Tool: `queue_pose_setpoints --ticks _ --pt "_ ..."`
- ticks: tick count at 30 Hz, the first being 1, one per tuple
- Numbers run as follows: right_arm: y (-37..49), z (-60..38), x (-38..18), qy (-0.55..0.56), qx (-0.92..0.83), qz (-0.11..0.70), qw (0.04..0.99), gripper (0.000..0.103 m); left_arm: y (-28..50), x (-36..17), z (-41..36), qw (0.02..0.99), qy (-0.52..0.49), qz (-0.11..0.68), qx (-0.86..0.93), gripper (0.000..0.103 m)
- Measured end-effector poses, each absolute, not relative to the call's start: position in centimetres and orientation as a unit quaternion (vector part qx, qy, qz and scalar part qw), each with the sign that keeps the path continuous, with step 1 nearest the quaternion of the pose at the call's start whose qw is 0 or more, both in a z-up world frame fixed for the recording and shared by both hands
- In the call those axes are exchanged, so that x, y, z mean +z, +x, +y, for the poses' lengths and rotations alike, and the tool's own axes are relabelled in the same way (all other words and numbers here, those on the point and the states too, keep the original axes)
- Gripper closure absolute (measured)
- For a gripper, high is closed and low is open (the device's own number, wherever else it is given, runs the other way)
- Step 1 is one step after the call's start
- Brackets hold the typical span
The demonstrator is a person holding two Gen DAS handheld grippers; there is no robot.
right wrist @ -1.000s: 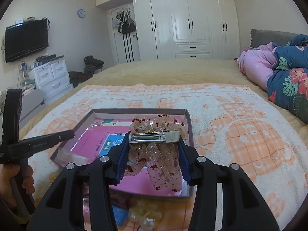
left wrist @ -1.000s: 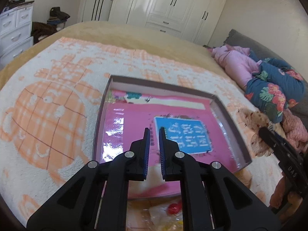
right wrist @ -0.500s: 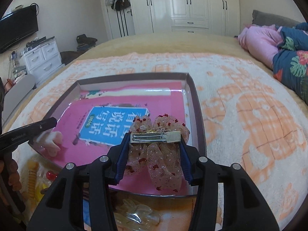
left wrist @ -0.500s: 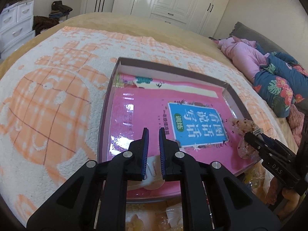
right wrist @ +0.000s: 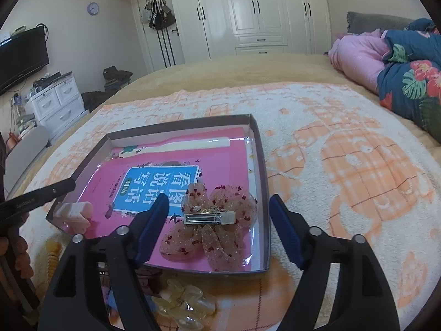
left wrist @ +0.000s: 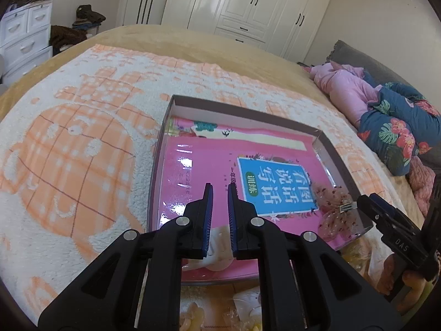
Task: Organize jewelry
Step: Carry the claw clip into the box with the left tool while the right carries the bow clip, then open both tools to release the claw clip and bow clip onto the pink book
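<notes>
Orange-and-white fleece blanket (right wrist: 358, 171) carries a shallow grey cardboard tray (right wrist: 260, 149). Right gripper (right wrist: 219, 230) jaws opening, sheer pink bow hair clip (right wrist: 215, 220) lying free between; left gripper (left wrist: 219, 215) closed, empty.

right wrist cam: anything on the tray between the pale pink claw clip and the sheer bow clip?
Nothing loose. Between the pale pink plastic claw clip and the sheer pink red-flecked bow hair clip shows only the glossy pink book cover with its blue label, plus the opening right gripper's left finger.
</notes>
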State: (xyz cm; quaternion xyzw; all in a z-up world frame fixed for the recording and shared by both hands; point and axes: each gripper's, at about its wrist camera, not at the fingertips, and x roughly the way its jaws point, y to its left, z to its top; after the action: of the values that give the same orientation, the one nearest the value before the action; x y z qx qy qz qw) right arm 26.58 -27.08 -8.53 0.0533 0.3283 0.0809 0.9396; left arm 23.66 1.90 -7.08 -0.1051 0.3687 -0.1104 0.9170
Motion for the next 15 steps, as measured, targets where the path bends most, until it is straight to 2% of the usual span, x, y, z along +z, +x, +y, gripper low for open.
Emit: queue_pose_setpoints --ticks 2,4,15 --pt "26.2 -27.1 -8.2 0.051 0.079 0.321 0.943 0.025 23.2 -6.6 2.0 0.919 -0.105 0.363 -0.112 0.095" --pt "25.7 -27.0 -7.7 0.045 0.075 0.308 0.947 0.021 22.8 -6.0 2.0 0.923 -0.101 0.354 -0.110 0.087" --pt "22.7 -27.0 -4.8 0.031 0.063 0.236 0.969 0.010 20.5 -3.4 2.2 0.939 -0.098 0.313 -0.102 0.072"
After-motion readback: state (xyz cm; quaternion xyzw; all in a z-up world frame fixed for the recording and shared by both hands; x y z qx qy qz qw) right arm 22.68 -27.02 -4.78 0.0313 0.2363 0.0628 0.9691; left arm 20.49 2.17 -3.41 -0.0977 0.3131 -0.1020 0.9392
